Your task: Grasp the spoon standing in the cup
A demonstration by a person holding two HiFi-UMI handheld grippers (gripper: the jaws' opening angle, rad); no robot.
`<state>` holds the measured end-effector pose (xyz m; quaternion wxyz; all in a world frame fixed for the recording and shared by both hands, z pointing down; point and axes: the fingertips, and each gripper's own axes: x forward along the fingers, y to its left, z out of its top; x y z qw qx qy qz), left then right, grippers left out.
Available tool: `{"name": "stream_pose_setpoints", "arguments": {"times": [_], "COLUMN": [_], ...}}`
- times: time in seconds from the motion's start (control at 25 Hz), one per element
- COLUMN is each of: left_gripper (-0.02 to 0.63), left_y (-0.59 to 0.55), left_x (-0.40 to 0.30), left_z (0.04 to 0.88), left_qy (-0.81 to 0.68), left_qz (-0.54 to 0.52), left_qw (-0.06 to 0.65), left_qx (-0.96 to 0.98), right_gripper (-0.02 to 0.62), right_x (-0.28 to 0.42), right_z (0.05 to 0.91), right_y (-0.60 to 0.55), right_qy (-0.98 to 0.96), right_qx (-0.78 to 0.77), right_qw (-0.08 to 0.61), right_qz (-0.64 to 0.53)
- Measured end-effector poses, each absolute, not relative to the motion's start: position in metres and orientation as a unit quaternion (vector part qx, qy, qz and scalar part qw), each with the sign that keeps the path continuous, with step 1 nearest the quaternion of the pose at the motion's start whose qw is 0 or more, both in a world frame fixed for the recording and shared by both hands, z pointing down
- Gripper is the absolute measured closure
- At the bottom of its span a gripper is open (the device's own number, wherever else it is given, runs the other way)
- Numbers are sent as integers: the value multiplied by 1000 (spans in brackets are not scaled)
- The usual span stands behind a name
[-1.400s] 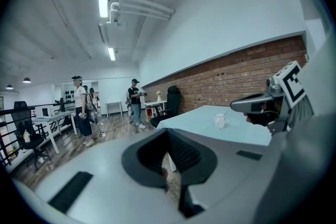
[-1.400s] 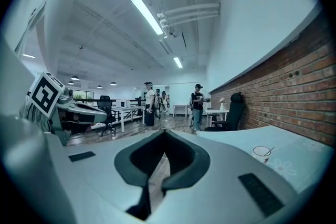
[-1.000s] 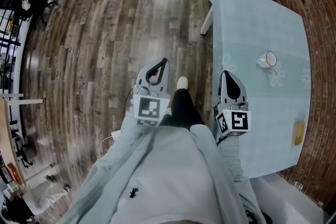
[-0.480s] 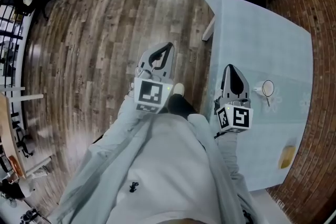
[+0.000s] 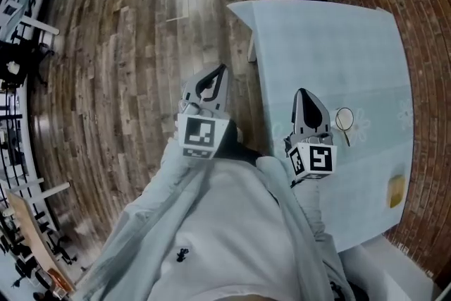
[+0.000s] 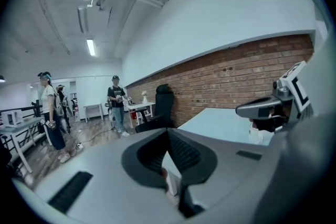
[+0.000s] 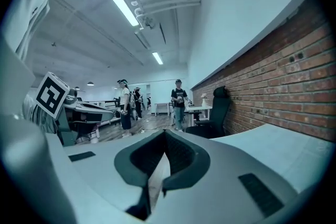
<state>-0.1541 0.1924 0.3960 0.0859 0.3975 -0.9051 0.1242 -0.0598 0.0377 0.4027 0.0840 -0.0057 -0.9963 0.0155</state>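
A small white cup [image 5: 344, 118] stands on the pale blue table [image 5: 331, 46], and a thin spoon [image 5: 347, 135] leans out of it toward me. My right gripper [image 5: 301, 91] hovers over the table's left part, just left of the cup and apart from it, jaws shut and empty. My left gripper [image 5: 223, 70] hangs over the wooden floor left of the table, also shut and empty. The left gripper view shows its closed jaws, the right gripper [image 6: 265, 108] and the cup [image 6: 255, 134] behind it. The right gripper view looks past the table, with no cup in it.
A yellow object [image 5: 397, 192] lies near the table's right front. A black office chair [image 7: 219, 107] stands at the table's far end by the brick wall [image 7: 294, 76]. People [image 7: 179, 99] stand far off among desks. The table's white leg [image 5: 251, 53] is at its left edge.
The view has swung; the table and cup now lie closer to me, the cup nearer the right gripper's tip. Both grippers keep their pose, shut.
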Motion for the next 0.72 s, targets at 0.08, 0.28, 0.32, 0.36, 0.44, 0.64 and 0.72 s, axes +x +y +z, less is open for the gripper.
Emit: {"name": "stream_pose_setpoints", "arguments": {"times": [0.08,0.28,0.32,0.36,0.44,0.64,0.72], "left_gripper": [589,589,589,589,589,589,589], "left_y": [169,97,82,66,32,-41,-67], "left_x": [-169,-208,-214,-219,-226,-226,-221], "left_z": [395,388,387,385,382,381,381], "left_qy": [-892,-849,-839,-827,-797,-719,-696], "left_qz": [123,124,125,126,130,136,136], "left_qw": [79,59,55,50,38,21,17], "left_qx": [427,510,527,545,589,681,705], "right_gripper": [580,580,580,580,580,580,580], "right_x": [-65,-83,-84,-85,-80,-49,-33], "right_z": [403,403,403,402,401,403,404], "right_y": [22,-23,-32,-42,-59,-97,-113], "right_qy": [-996,-990,-988,-985,-975,-940,-926], "right_qx": [25,108,126,147,200,326,364], "right_qw": [87,89,89,89,89,91,94], "right_qz": [16,22,22,23,26,45,48]}}
